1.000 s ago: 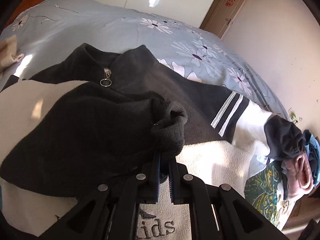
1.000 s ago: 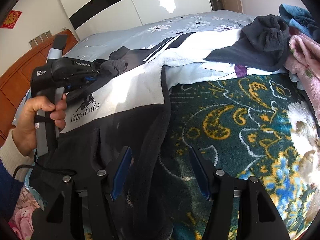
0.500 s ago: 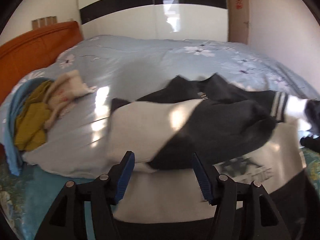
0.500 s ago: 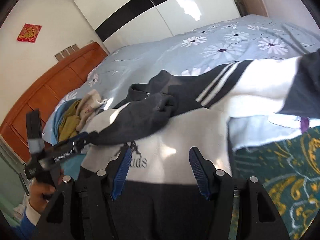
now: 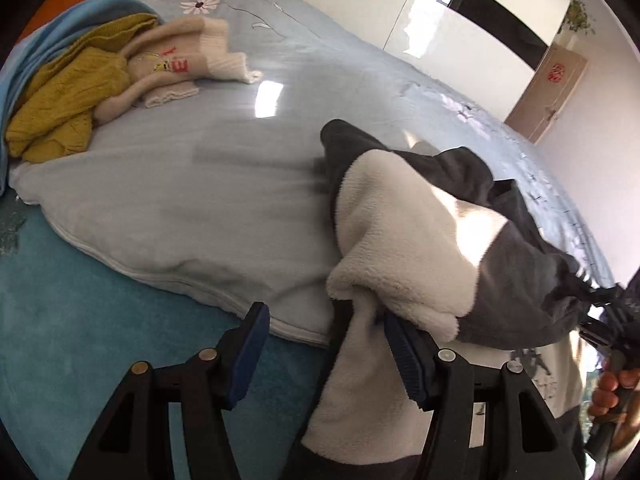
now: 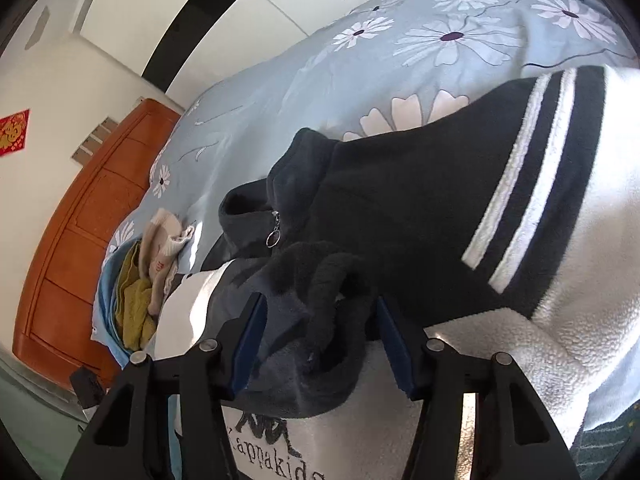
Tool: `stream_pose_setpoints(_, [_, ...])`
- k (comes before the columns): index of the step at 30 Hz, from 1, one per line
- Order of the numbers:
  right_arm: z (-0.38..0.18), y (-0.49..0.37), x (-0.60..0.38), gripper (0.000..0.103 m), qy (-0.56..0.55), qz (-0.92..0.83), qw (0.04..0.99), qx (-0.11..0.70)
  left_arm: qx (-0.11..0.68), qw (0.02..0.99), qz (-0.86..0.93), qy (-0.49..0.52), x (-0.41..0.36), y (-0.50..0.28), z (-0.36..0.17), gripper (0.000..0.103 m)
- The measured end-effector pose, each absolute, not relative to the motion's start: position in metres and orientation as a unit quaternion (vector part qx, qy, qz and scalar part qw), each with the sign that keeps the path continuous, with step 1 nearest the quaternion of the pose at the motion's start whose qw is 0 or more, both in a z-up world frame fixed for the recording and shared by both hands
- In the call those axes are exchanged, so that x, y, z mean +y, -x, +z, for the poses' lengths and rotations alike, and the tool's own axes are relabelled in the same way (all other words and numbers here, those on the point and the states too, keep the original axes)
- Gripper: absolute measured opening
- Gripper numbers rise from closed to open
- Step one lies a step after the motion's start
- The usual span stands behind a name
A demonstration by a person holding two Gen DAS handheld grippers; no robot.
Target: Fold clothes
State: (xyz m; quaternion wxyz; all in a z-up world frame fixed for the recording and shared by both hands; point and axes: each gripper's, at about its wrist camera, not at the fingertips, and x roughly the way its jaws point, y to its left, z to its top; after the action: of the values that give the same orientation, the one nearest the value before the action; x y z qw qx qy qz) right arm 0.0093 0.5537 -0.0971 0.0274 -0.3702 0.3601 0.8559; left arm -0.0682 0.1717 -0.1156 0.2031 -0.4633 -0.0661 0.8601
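Observation:
A black and white fleece jacket (image 5: pixel 420 240) lies on the bed, its left sleeve folded across the chest. My left gripper (image 5: pixel 324 344) is open, with the white folded shoulder edge of the jacket between its jaws. My right gripper (image 6: pixel 318 332) is open around the dark sleeve cuff (image 6: pixel 320 280), which lies on the jacket (image 6: pixel 440 200) near the zip ring (image 6: pixel 273 237). The right gripper also shows at the far right of the left wrist view (image 5: pixel 600 300), by the cuff.
A light blue floral duvet (image 5: pixel 200 184) covers the bed. A pile of folded clothes, mustard knit (image 5: pixel 60 92) and cream sweater (image 5: pixel 176 64), lies at the far left. A teal blanket (image 5: pixel 80 320) is at the front edge. An orange headboard (image 6: pixel 80 220) and wardrobe stand behind.
My left gripper let go of the sleeve cuff, opened and moved left to the jacket's shoulder fold. My right gripper moved forward over the jacket to the cuff.

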Motion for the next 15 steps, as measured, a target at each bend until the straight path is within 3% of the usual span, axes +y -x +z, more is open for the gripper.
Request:
stream_pose_setpoints(1, [-0.097,-0.006,0.551,0.031,0.378,0.858,0.029,0.347,-0.064,0.202,0.86,0.464,0.17,0.067,-0.116,0.064])
stream_pose_setpoints(2, [-0.096,-0.004,0.549,0.029,0.387,0.858,0.029,0.337,-0.057,0.197,0.861,0.465,0.171,0.067,-0.118,0.064])
stream_pose_setpoints(6, [-0.077,0.001,0.54,0.027,0.389,0.876,0.028,0.284,-0.059,0.196,0.857,0.474,0.174,0.072,-0.124,0.064])
stream_pose_setpoints(12, [-0.029,-0.033,0.561,0.027,0.301,0.925,0.055,0.226,-0.077,0.193,0.849,0.485,0.168,0.074,-0.134,0.066])
stream_pose_setpoints(15, [-0.069,-0.032,0.583,0.027,0.36,0.893,0.072,0.261,-0.085,0.191,0.846,0.49,0.167,0.074,-0.14,0.07])
